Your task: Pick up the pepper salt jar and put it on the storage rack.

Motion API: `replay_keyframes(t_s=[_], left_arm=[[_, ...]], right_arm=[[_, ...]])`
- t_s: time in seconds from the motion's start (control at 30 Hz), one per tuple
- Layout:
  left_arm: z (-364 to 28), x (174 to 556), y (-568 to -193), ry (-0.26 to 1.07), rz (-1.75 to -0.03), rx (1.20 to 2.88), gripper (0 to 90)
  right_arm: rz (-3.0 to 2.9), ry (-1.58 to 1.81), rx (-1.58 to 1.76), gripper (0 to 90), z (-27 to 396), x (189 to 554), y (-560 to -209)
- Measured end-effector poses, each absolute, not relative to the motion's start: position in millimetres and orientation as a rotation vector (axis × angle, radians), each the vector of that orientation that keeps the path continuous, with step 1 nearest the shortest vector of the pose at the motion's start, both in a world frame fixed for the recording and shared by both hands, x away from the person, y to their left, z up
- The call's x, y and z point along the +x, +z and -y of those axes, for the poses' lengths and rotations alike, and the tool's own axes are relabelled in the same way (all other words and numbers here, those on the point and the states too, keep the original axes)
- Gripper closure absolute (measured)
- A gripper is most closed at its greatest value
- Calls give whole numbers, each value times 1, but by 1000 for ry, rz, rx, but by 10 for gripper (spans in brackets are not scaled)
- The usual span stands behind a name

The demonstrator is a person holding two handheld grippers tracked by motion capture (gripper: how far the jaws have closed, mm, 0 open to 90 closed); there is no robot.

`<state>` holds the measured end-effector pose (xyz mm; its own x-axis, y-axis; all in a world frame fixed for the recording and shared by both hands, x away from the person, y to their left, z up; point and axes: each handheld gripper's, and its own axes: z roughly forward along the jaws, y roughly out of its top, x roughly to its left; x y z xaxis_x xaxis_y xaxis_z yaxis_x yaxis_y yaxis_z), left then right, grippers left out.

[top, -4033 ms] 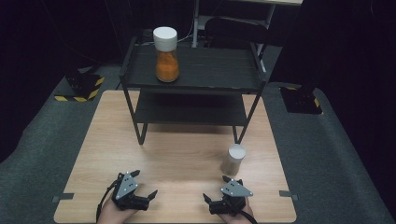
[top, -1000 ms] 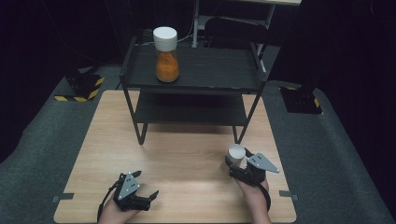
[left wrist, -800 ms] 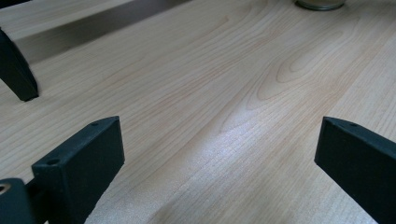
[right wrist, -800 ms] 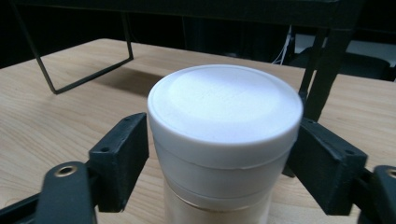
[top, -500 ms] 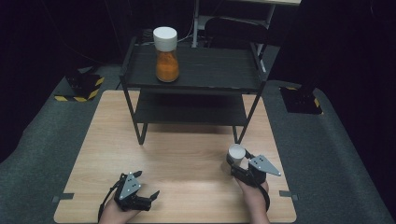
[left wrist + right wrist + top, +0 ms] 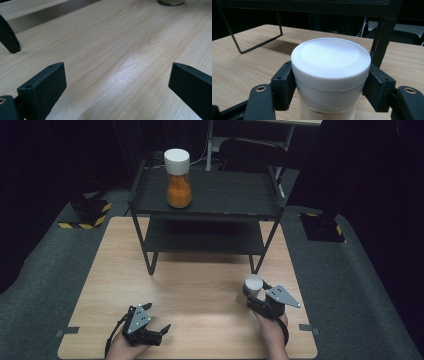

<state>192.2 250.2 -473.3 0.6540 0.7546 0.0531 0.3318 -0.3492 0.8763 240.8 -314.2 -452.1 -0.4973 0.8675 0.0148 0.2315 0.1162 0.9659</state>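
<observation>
The right gripper (image 6: pixel 256 296) is pinching the small white-capped jar (image 6: pixel 330 75), having just been closing on it. The left gripper (image 6: pixel 156 332) is resting with jaws spread above the table (image 6: pixel 105 50), apparently touching nothing.

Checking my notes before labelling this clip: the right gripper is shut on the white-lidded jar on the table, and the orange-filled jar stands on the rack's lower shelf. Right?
Not quite: the orange-filled jar stands on the rack's top shelf, as the high view shows. The right gripper is indeed shut on the white-lidded jar on the table.

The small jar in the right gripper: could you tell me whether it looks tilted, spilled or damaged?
Nothing stands out. The small jar stands upright on the table with its white lid on, and the right gripper clamps it just below the lid. No spill is visible around it.
</observation>
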Motion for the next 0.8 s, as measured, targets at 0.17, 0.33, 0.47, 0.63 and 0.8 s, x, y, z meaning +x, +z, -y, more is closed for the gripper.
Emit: replay_keyframes(t_s=[0.17, 0.33, 0.47, 0.63, 0.8], left_arm=[[-250, 193, -473, 572, -848, 1952, 17], [-252, 196, -471, 553, -852, 1961, 17], [-254, 197, -471, 541, -852, 1959, 17], [-254, 198, -471, 537, -841, 1967, 17], [-256, 199, -471, 528, -831, 1969, 17]], right_arm=[[-1814, 1402, 1060, 334, 313, 238, -447], [-1816, 1414, 1030, 335, 312, 232, -436], [-1829, 1424, 1007, 334, 312, 230, -425], [-1823, 1441, 985, 335, 310, 224, -410], [-1808, 1473, 957, 335, 309, 216, -393]])
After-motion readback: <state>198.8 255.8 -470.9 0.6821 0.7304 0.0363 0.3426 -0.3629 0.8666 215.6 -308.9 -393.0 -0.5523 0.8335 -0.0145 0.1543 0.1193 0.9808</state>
